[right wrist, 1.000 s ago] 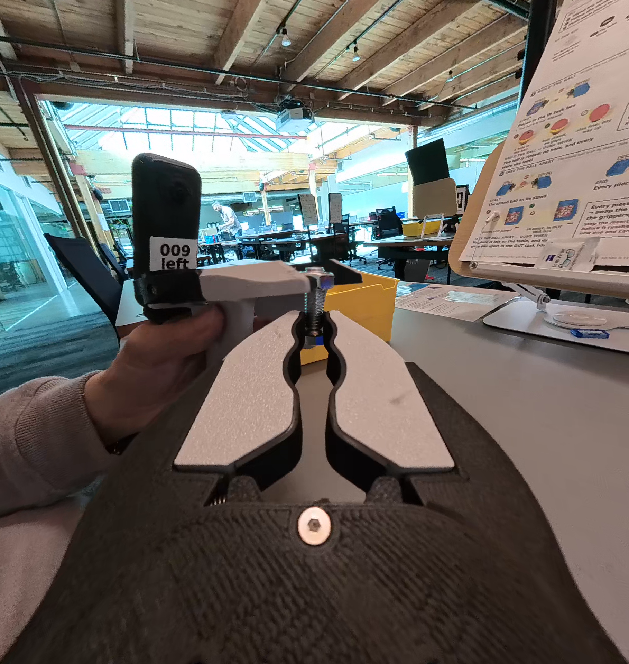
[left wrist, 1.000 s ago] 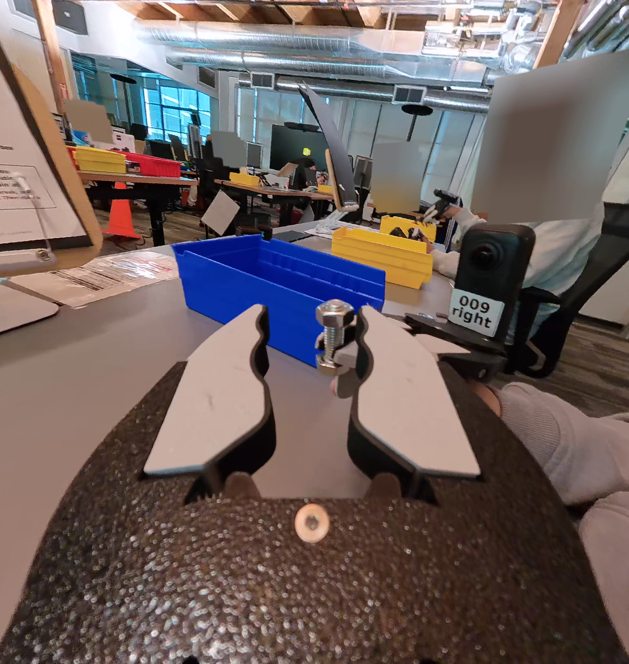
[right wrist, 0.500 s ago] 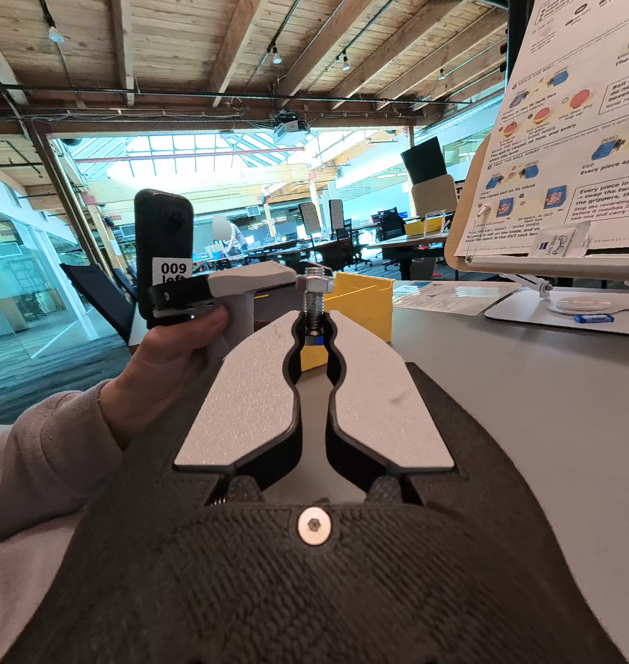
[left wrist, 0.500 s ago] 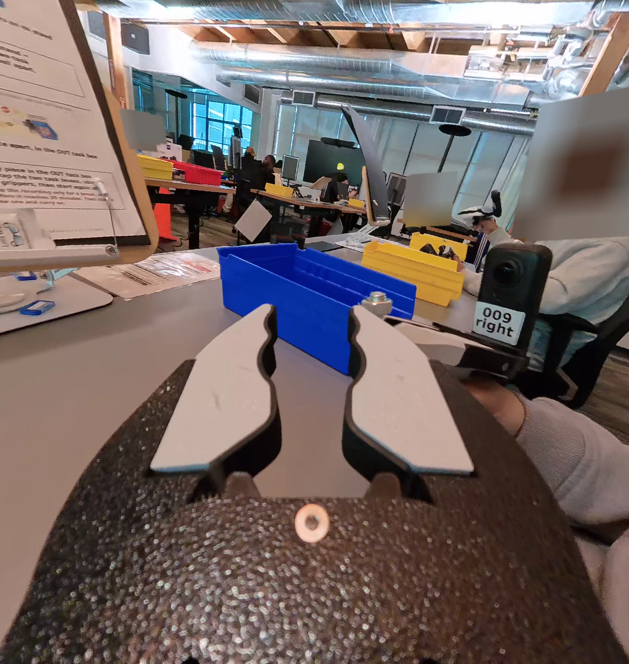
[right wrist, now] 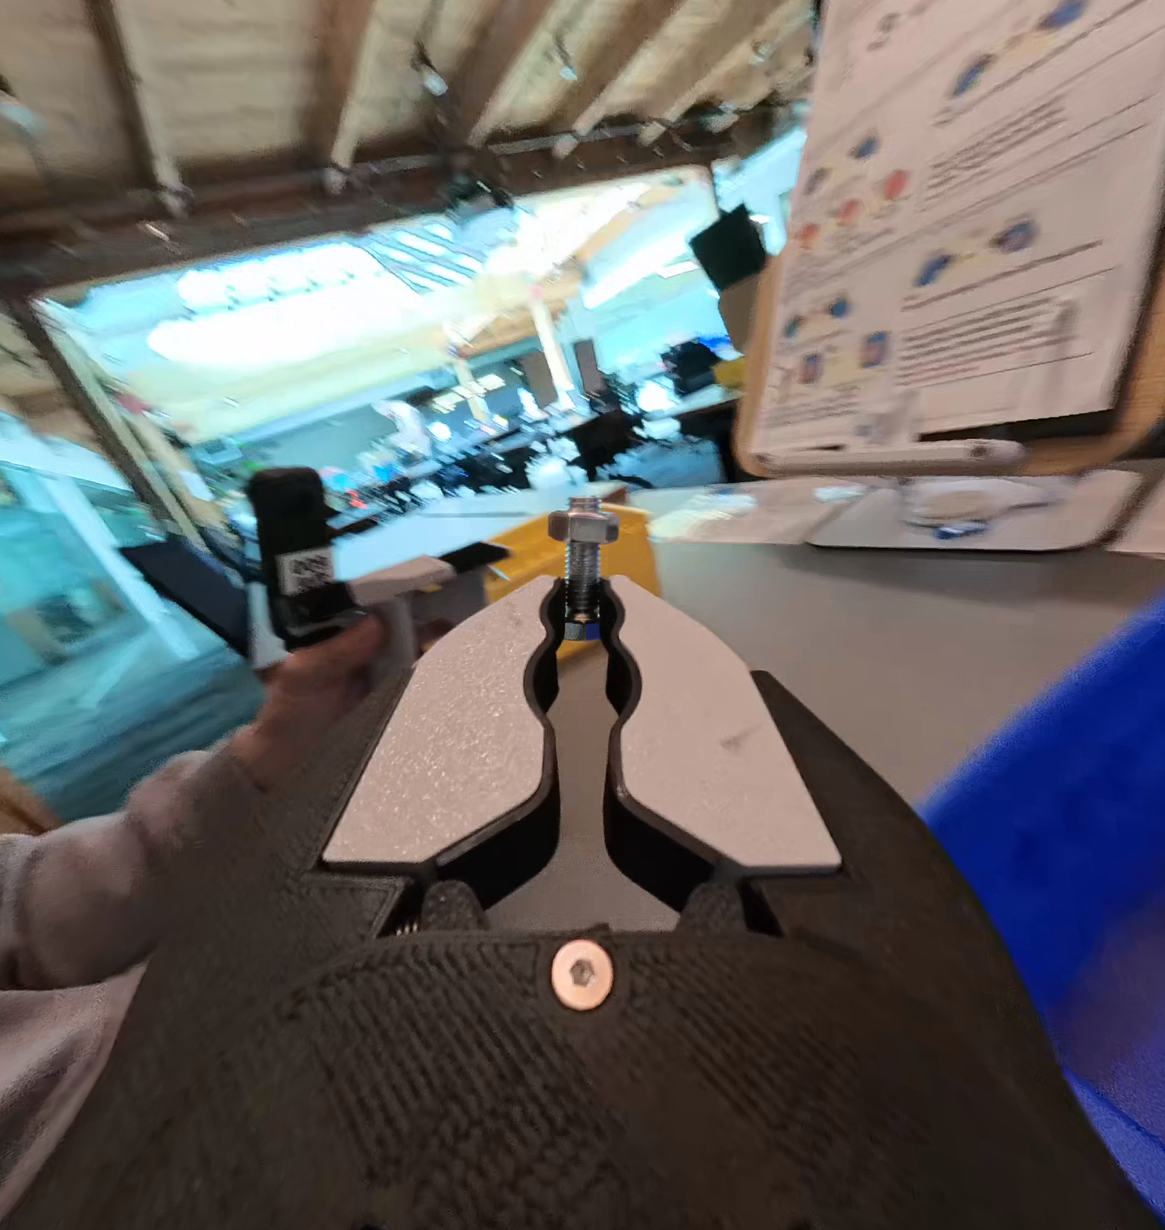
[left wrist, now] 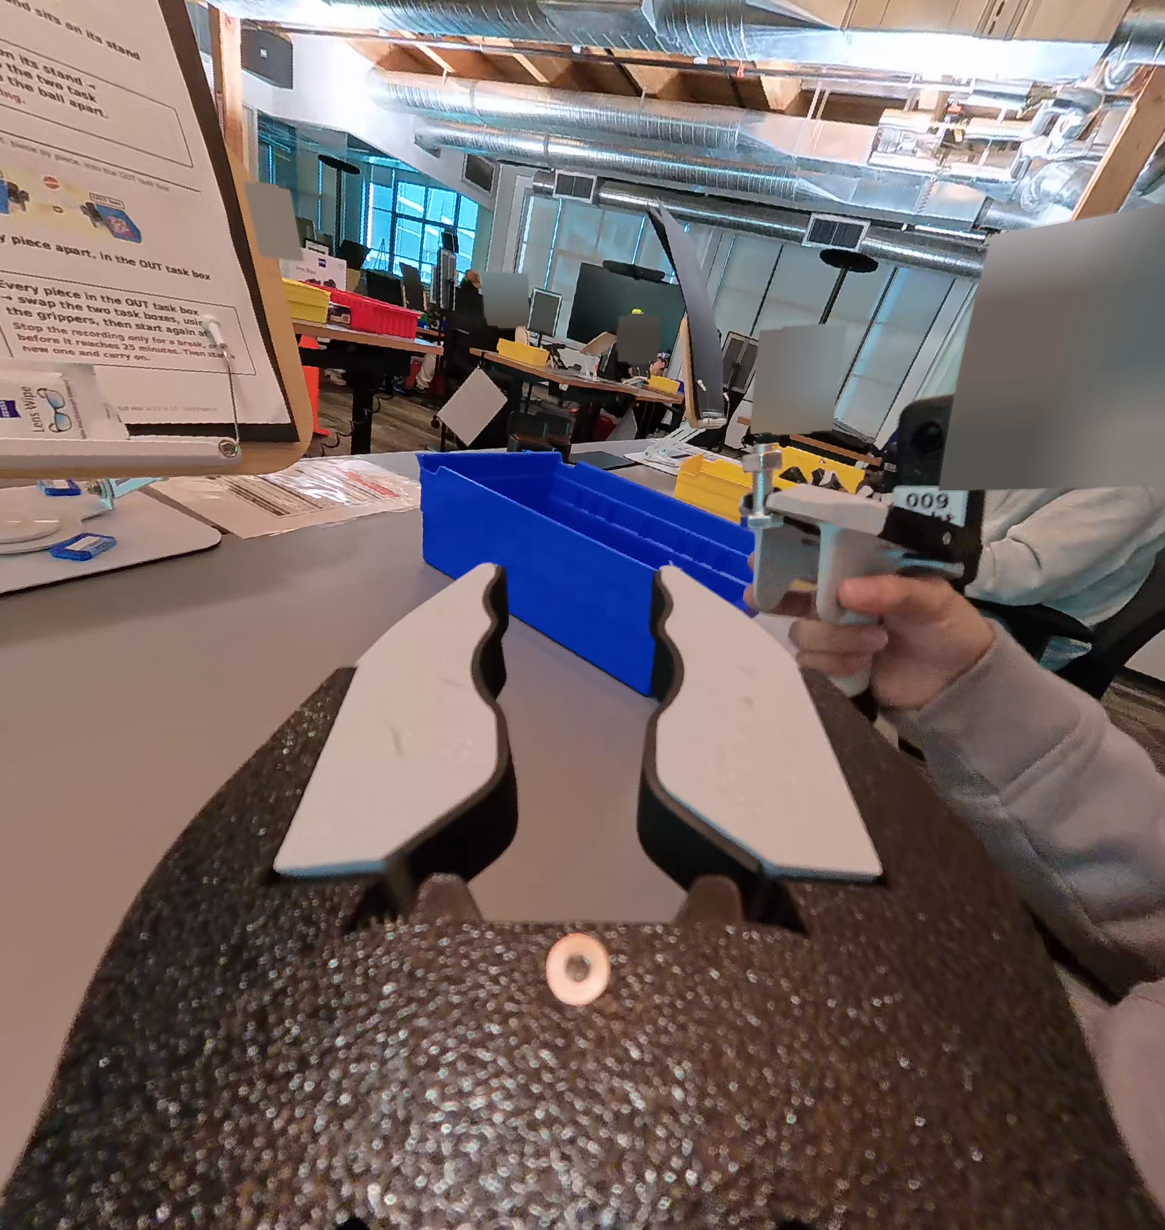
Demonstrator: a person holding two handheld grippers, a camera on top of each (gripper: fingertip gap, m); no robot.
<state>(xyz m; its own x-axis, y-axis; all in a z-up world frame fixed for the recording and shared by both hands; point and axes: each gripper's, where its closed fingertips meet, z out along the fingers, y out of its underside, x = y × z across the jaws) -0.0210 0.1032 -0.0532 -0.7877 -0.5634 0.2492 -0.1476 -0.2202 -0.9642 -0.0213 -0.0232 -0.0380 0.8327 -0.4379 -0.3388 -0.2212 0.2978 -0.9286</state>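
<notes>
My right gripper (right wrist: pixel 583 592) is shut on a silver bolt (right wrist: pixel 583 566) that stands upright between its fingertips, with a hex nut (right wrist: pixel 583 527) near the bolt's top end. The same bolt (left wrist: pixel 760 489) shows in the left wrist view, held by the right gripper (left wrist: pixel 776 512) above the blue bin's right end. My left gripper (left wrist: pixel 576 599) is open and empty. It hovers over the grey table (left wrist: pixel 167 665), just in front of the blue bin (left wrist: pixel 566 532). The left gripper's body (right wrist: pixel 393 579) shows at the left of the right wrist view, held by a hand.
A yellow bin (left wrist: pixel 719 479) stands behind the blue one. A board with instruction sheets on a white stand (left wrist: pixel 100 266) is at the left, with papers in a clear sleeve (left wrist: pixel 313 489) beside it. A person in a light top sits at the right (left wrist: pixel 1065 546). My right fingertips sit around 15 centimeters from my left ones.
My left gripper has drawn back from the bolt and swung left, its fingers apart and empty. My right gripper keeps the bolt and has moved right, toward the blue bin.
</notes>
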